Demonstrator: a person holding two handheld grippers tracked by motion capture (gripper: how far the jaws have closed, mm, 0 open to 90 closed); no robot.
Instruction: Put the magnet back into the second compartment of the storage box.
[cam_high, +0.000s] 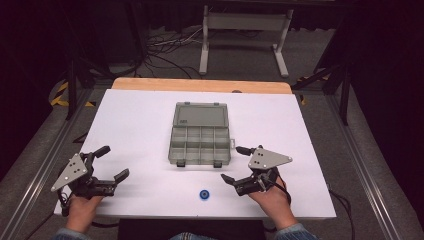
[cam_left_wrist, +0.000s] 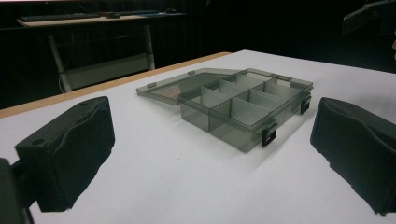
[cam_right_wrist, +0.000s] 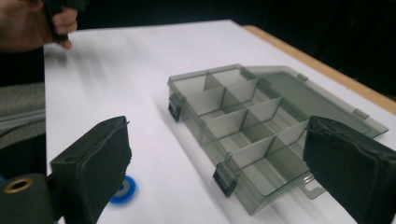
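one grey compartment box, lid open flat, mid-table; label on lid too small to read. one blue ring near the front edge, between left gripper and right gripper; both stand with jaws apart, empty. right gripper view shows the ring just behind its jaw.

Lab: dark curtains, floor cables, rig frame

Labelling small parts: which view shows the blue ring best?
High view: the blue ring lies whole and unobstructed on the white table, in front of the open box. The right gripper view has it blurred, half behind a finger.
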